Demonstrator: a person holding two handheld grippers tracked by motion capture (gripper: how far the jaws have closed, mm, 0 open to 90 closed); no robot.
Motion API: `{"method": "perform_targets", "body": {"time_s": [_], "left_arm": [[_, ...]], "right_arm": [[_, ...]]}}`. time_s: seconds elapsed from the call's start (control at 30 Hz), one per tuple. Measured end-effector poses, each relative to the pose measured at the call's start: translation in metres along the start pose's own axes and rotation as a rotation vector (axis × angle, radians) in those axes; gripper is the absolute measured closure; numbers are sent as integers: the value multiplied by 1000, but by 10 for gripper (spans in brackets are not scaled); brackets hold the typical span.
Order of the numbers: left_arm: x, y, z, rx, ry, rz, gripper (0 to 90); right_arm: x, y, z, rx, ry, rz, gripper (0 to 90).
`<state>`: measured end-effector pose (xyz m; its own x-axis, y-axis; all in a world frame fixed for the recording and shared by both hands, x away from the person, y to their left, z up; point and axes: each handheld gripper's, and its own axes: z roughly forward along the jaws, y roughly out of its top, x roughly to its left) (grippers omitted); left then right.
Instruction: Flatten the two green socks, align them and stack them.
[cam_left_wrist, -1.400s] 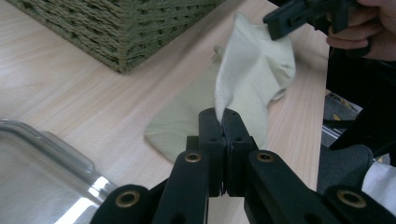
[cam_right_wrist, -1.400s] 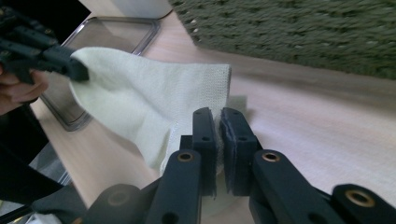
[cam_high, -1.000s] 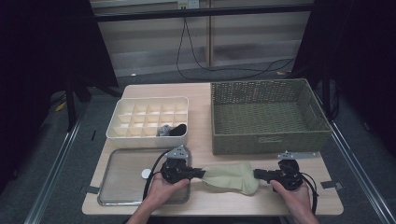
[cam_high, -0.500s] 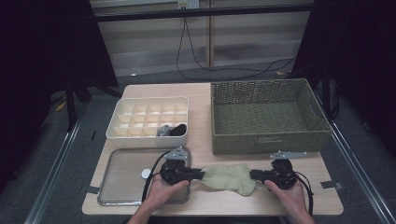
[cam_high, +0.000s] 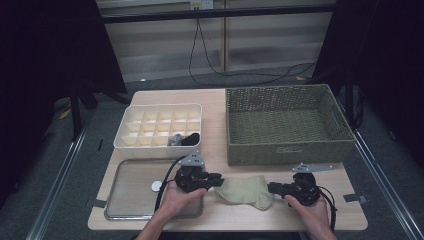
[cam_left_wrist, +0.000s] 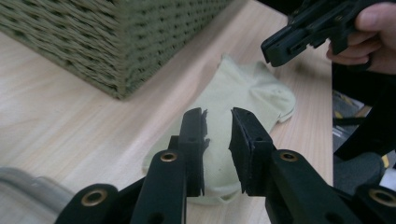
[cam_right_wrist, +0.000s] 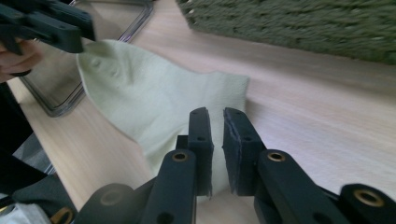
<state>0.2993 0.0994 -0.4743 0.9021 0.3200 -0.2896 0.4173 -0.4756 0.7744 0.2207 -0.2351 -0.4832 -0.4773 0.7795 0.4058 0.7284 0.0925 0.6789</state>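
A pale green sock (cam_high: 245, 191) lies flat on the wooden table near its front edge, between my two grippers. My left gripper (cam_high: 220, 179) is at the sock's left end; in the left gripper view its jaws (cam_left_wrist: 218, 114) have just been opening and stand apart above the sock (cam_left_wrist: 243, 88), pressing nothing. My right gripper (cam_high: 270, 187) is at the sock's right end. Its jaws (cam_right_wrist: 217, 114) have just been closing a little and keep a narrow gap over the sock's edge (cam_right_wrist: 154, 98), with no cloth pinched between the pads. Each gripper view shows the other gripper beyond the sock.
A woven green basket (cam_high: 285, 150) stands behind the sock at the right. A white divided box (cam_high: 155, 144) with dark items (cam_high: 186, 139) in one cell sits at the back left. In front of it lies a metal tray (cam_high: 125, 200) with a small white disc (cam_high: 157, 185).
The sock was stretched between both grippers a second ago; it now lies shorter and slack. The left jaws have parted from it. The right gripper shifted slightly left.
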Motion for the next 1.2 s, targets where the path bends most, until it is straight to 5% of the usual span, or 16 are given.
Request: {"method": "perform_targets", "body": {"time_s": [0.27, 0.57, 0.67, 0.73, 0.87, 1.2], "left_arm": [[2, -12, 19, 108, -6, 13, 668], [-6, -17, 21, 136, -10, 58, 612], [-10, -17, 21, 147, -23, 40, 598], [-16, -17, 20, 174, -17, 74, 598], [-16, -22, 18, 137, -23, 48, 602], [-20, -23, 18, 145, -12, 46, 602]], "right_arm": [[-2, -4, 12, 65, -3, -4, 819], [-8, 2, 20, 89, -29, -25, 790], [-9, 5, 22, 87, -37, -19, 768], [-9, 9, 24, 103, -41, -34, 766], [-7, 8, 27, 105, -39, -35, 774], [-13, 10, 18, 43, -47, -29, 731]]}}
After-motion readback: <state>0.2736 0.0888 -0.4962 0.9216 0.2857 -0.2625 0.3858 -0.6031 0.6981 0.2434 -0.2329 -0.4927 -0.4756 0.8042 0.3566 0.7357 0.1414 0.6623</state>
